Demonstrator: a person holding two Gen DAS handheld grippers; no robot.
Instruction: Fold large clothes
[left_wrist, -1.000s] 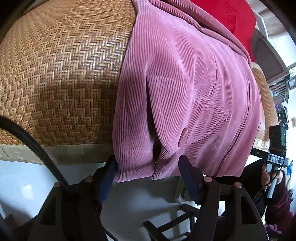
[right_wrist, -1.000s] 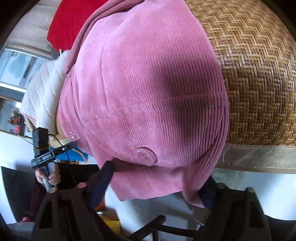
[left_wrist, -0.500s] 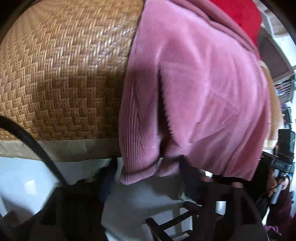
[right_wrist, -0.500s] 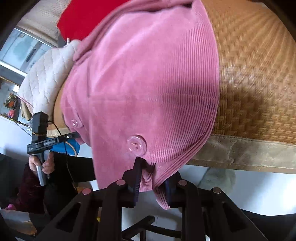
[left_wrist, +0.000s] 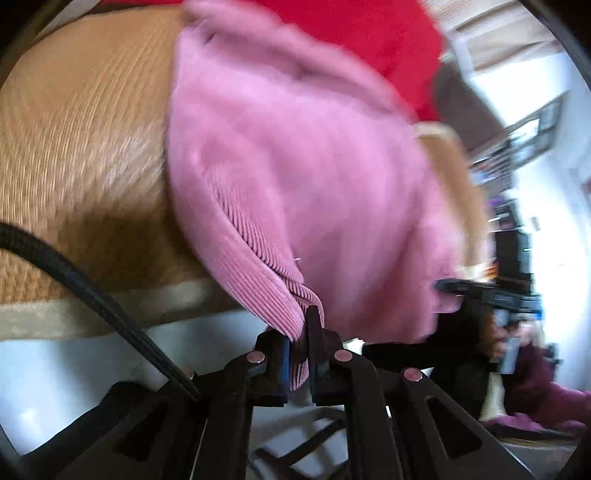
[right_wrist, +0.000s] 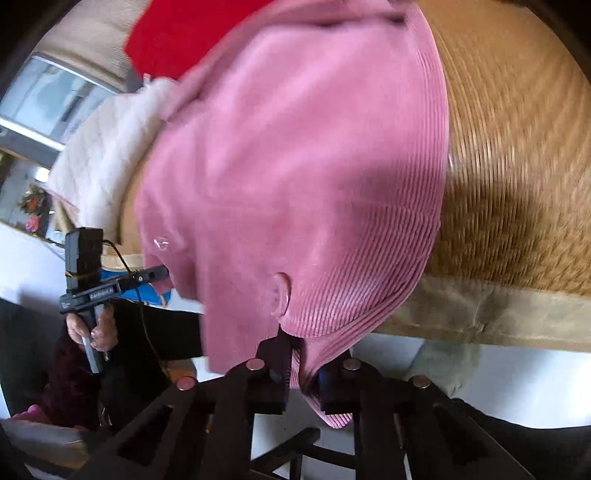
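A pink corduroy garment (left_wrist: 303, 155) lies spread on a woven mat (left_wrist: 74, 147), its near hem hanging over the mat's edge. In the left wrist view my left gripper (left_wrist: 299, 332) has its jaws closing hard on one hem corner, with a fold of ribbed cloth pinched between the pads. In the right wrist view the same pink garment (right_wrist: 295, 166) has a round button near the hem. My right gripper (right_wrist: 303, 356) is closing on the other hem corner, with cloth squeezed between its pads. Both corners are lifted off the edge.
A red cloth (left_wrist: 369, 37) lies behind the garment, and a white quilted cloth (right_wrist: 99, 158) lies beside it. The mat (right_wrist: 517, 147) has a beige border (right_wrist: 480, 310) at its near edge. A hand (right_wrist: 96, 328) grips the other gripper's handle. White floor lies below.
Both grippers went from open around the hem to shut on it. Both have risen, pulling the hem corners up, and the left view has swung sideways with blur.
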